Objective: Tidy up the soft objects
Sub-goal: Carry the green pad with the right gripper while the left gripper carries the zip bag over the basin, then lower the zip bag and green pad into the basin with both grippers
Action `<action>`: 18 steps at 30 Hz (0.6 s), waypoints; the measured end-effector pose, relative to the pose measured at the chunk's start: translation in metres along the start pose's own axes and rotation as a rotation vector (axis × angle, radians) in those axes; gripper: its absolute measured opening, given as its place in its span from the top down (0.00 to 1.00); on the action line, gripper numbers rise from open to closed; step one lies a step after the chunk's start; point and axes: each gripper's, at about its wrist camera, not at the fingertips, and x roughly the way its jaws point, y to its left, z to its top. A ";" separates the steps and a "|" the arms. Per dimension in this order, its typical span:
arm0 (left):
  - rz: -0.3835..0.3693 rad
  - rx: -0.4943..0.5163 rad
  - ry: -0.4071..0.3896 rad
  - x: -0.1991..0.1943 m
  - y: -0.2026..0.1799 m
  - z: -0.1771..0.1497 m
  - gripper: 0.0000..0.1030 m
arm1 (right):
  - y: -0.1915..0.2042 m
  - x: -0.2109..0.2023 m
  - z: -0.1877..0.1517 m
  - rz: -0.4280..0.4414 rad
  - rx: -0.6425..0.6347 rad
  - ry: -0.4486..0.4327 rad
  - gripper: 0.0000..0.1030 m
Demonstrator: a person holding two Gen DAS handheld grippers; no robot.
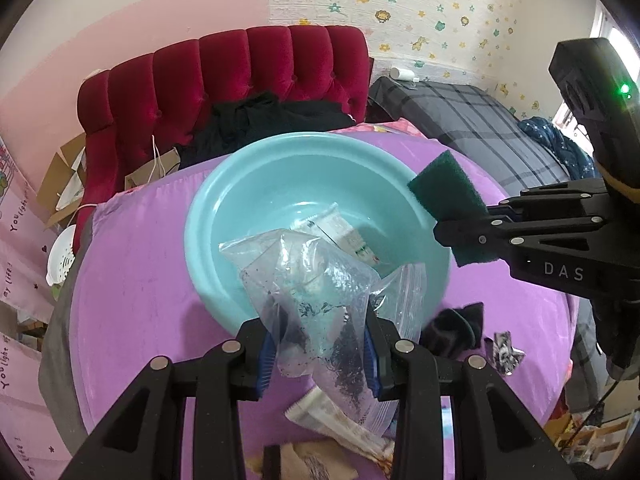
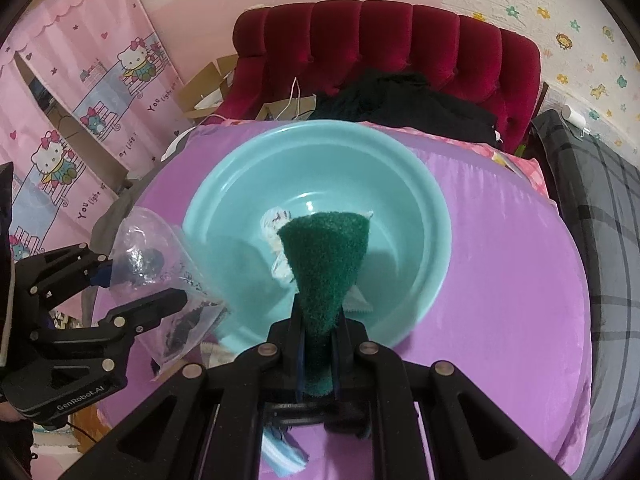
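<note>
Green sponge [image 2: 324, 264] in right hand-held gripper [image 2: 318, 344]

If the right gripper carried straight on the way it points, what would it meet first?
Probably the basin, or the packet lying in it; the sponge in the right gripper points there. Depth is uncertain.

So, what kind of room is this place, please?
Probably a child's bedroom at home: a bed under a grey checked blanket, wallpaper with small cartoon animals and stars, and a pink cartoon-cat curtain beside a red tufted velvet sofa.
</note>
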 end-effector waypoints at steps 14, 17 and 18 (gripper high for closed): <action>-0.001 -0.058 0.025 0.053 0.024 0.030 0.62 | -0.017 0.046 0.035 0.006 0.047 0.034 0.89; -0.009 -0.070 0.030 0.063 0.029 0.033 0.62 | -0.021 0.056 0.041 0.003 0.060 0.046 0.88; -0.002 -0.067 0.034 0.068 0.030 0.034 0.62 | -0.022 0.061 0.043 -0.002 0.063 0.053 0.88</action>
